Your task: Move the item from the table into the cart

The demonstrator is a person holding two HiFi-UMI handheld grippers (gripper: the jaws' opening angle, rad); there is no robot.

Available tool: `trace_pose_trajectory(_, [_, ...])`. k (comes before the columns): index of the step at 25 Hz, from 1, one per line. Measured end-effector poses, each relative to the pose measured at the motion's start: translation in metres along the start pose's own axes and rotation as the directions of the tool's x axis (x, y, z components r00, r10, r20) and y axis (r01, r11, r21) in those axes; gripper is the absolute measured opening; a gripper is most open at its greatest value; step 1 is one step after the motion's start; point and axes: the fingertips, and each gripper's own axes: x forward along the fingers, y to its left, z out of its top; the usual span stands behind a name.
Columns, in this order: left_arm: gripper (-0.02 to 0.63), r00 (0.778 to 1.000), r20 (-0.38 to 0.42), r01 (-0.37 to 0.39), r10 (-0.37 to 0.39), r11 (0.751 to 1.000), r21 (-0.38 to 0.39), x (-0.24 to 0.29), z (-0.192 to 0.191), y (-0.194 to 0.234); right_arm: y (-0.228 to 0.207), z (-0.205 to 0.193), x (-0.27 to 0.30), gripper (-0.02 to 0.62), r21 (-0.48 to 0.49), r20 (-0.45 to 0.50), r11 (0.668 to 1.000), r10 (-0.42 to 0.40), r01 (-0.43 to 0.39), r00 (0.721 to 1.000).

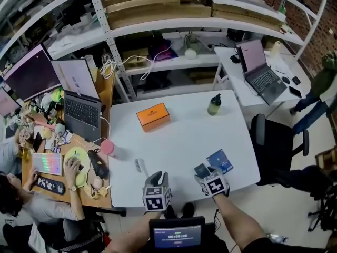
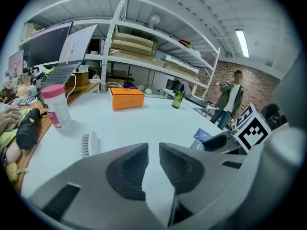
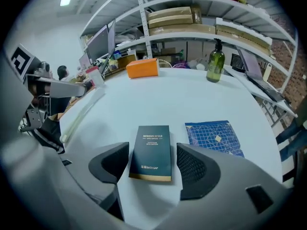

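The dark box [image 3: 152, 153] lies flat at the 5 o'clock edge of the table [image 1: 184, 136], its long axis in line with the right gripper [image 3: 152, 147]. The jaws stand wide apart on either side of the box, and neither pad touches it.

Handling, as judged:
- Probably light: a thin carton marked as a bath cap.
- The card walls are stiff but would crush under hard pressure.
- The printed face looks smooth and may slip.
- Grip across the narrow width, on the two long edges near the middle. The box lies low, so the pads must come close to the tabletop.

A blue packet [image 3: 214, 137] lies just beside it at 2 o'clock, apart from it. The left gripper [image 2: 153, 147] is empty, its jaws a narrow gap apart.

Not readable:
- No view shows the cart.
- The box's thickness cannot be told.
- In the head view the right gripper's marker cube covers part of the box.
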Motion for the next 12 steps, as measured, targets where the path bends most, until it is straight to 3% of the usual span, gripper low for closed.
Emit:
trace_pose_trajectory(4, [0.083,1.0,-0.016,0.01,-0.01,1.0,-0.004,0.007,-0.009,-0.003,0.004,0.007,0.0,0.297,-0.033,0.002,0.999,0.017,-0.017,1.0])
trace_pose_trajectory(5, [0.083,1.0,-0.018,0.012,-0.012,1.0,-0.004,0.007,-0.01,-0.003,0.007,0.009,0.0,0.246,-0.043,-0.001,0.999,0.02,-0.02,1.0])
trace_pose_trajectory(6, [0.083,1.0,-0.018,0.013,-0.013,1.0,-0.003,0.007,-0.011,-0.004,0.01,0.009,0.0,0.241,-0.052,-0.005,0.998,0.021,-0.021,1.0])
trace_pose_trajectory(12, [0.083,1.0,-0.011,0.023,-0.023,1.0,-0.008,0.006,-0.008,-0.008,0.009,0.003,-0.001,0.239,-0.044,-0.026,0.999,-0.009,0.008,1.0])
